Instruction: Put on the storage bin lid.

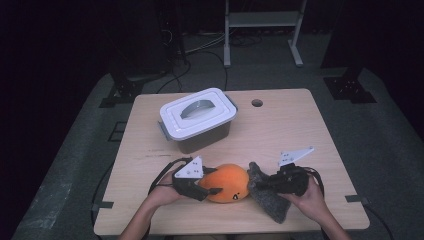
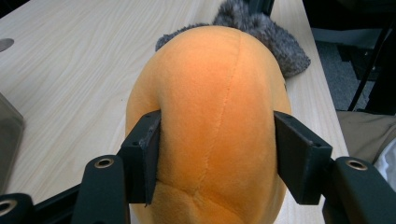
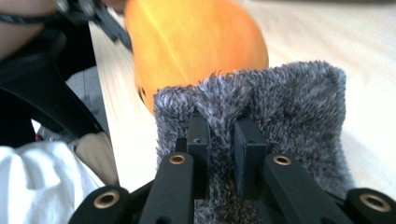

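Your left tool (image 1: 214,190) is clamped across the orange plush toy (image 1: 227,182) to steady it at the counter's (image 1: 295,120) near edge, while your right tool (image 3: 219,140) pinches its grey furry end (image 3: 280,98) (perhaps a sleeve), the toy's long axis running along that edge.

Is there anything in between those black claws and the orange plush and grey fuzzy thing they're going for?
Nothing visible. The left gripper clamps the orange plush directly, and the right gripper pinches the grey fuzzy cloth.

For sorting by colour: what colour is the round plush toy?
Orange plush toy, clearest in left gripper view.
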Demonstrator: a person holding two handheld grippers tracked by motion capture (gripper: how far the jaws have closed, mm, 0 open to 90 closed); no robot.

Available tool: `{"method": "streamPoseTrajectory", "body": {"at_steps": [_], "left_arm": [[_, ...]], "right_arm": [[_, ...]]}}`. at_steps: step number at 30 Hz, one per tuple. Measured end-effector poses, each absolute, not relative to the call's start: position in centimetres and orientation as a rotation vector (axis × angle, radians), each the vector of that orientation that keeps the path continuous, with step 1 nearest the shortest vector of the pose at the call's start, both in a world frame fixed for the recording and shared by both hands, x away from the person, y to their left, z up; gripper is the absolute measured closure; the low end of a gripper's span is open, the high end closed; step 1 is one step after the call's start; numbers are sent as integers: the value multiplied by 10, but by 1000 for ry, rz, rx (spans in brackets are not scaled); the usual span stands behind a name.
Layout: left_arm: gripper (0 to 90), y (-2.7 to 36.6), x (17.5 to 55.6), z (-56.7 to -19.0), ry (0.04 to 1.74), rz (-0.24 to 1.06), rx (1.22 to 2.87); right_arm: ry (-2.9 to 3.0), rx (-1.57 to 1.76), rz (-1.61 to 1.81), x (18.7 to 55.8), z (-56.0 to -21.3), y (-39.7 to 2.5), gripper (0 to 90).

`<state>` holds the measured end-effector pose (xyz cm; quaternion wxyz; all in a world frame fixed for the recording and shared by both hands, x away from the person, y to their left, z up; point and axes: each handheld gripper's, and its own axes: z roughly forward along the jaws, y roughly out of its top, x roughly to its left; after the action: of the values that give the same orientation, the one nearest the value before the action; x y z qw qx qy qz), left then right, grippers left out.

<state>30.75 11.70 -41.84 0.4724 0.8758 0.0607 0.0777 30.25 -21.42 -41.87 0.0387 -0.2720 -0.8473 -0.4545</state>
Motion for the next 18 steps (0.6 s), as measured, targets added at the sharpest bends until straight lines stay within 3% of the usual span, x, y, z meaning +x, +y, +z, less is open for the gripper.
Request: {"method": "streamPoseTrajectory", "body": {"at_steps": [6,9,14,18], "left_arm": [[342,112,306,-418,138,175,2138],[310,114,305,-415,150,136,2131],[119,114,312,-410,234,29,2088],[120,108,315,-420,274,10,2141]], "right_arm": [[-2568,-726,-1547,303,-389,-193,784],[-2596,-694,-1513,306,-392,-179,783],[-2604,-685,-1494,302,-399,-177,784],[-2594,-668,-1467,295,-408,-187,781]]}}
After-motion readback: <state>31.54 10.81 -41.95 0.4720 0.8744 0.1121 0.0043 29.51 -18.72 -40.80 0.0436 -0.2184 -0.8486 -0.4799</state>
